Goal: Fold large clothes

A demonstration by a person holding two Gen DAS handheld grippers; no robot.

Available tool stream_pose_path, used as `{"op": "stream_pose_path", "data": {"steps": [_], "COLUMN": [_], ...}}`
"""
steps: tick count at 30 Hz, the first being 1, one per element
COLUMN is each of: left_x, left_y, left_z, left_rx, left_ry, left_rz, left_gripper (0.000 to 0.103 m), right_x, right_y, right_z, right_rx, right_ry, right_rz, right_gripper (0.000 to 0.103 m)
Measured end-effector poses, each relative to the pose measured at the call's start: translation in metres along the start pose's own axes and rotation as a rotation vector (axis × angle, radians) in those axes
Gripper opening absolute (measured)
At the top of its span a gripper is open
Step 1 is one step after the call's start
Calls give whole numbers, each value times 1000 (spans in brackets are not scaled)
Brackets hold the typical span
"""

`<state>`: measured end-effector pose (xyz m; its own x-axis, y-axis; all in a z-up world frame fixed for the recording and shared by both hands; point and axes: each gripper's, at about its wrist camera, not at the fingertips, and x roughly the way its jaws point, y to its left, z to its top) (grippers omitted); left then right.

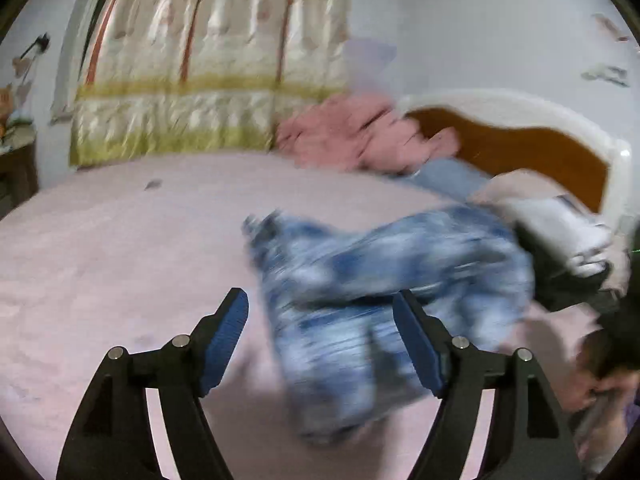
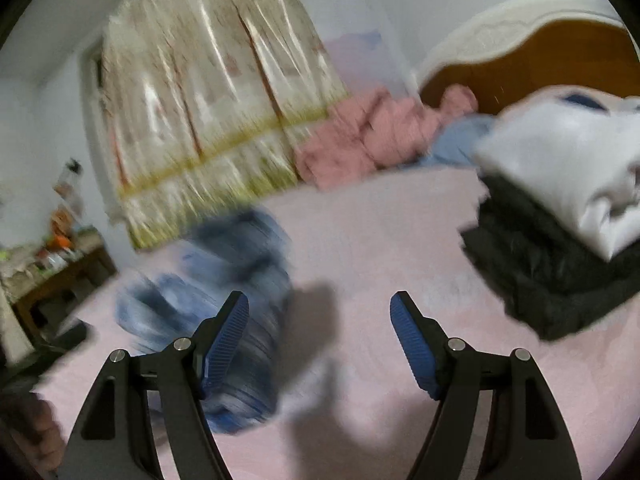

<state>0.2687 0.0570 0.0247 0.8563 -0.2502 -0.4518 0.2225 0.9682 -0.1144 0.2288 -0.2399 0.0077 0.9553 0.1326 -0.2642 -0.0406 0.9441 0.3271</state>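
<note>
Blue ribbed pads line both claws. Left gripper (image 1: 320, 344): jaws spread wide, pads clear of any cloth, holding nothing; the blue-and-white mottled garment (image 1: 384, 292) lies crumpled on the pink bedsheet (image 1: 100, 248) just ahead, its near part showing between and beyond the fingers toward 1 o'clock, heavily blurred. Right gripper (image 2: 320, 344): jaws likewise wide apart and empty, with only bare pink bedsheet (image 2: 380, 232) and a shadow between them; here the blue-and-white mottled garment (image 2: 224, 292) sits at 10 o'clock, partly behind the left finger, and whether that finger touches it cannot be told. At 2 o'clock in the right wrist view stands a stack of folded clothes, a white piece (image 2: 568, 168) on top of a black piece (image 2: 548, 280); the left wrist view shows the same stack at 3 o'clock. Farther back, at 12 to 1 o'clock, a pink blanket (image 2: 372, 140) is bunched beside a pale blue cloth (image 2: 456, 144) against the headboard (image 2: 520, 64), brown with a white frame. A patterned curtain (image 2: 208, 112) hangs at 11 o'clock, and a cluttered wooden side table (image 2: 52, 268) stands at 9 o'clock.
</note>
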Motion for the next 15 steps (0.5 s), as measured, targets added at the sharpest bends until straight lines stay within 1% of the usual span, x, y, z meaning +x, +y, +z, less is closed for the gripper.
{"op": "stream_pose_path", "data": {"steps": [1,2,3,4,5,6,7,10,11,12,13,14,15], "left_x": [9,18,26,33,39,41,41,41,42,41,43,44,44], "left_y": [7,13,16,19,20,18,19,20,18,15,13,11,13], "left_z": [-1,-4,-8,-12,-15,-19,-20,-21,-22,-27,-27,-27,-26], "left_rx": [-20,-36,-47,-57,-60,-62,-70,-83,-77,-68,-60,-55,-55], "left_ry": [35,72,97,121,137,143,143,143,151,153,154,152,150], "left_rz": [8,1,-13,-32,-47,-58,-70,-77,-74,-68,-61,-55,-54], "left_gripper": [73,72,72,71,71,71,71,71,71,71,71,71,71], "right_x": [-6,-9,-7,0,10,18,27,59,75,89,99,107,111], "right_y": [6,15,26,36,49,59,72,99,106,112,113,115,111], "right_z": [7,14,21,26,29,30,30,24,20,18,20,25,35], "right_rx": [-35,-86,-143,-193,-247,-288,-336,-446,-478,-506,-526,-543,-513], "right_ry": [-24,-21,20,87,178,233,279,413,462,479,473,436,386], "right_rz": [35,81,140,201,266,291,291,335,290,224,196,179,143], "right_gripper": [75,75,75,75,75,75,75,75,75,67,45,30,8]}}
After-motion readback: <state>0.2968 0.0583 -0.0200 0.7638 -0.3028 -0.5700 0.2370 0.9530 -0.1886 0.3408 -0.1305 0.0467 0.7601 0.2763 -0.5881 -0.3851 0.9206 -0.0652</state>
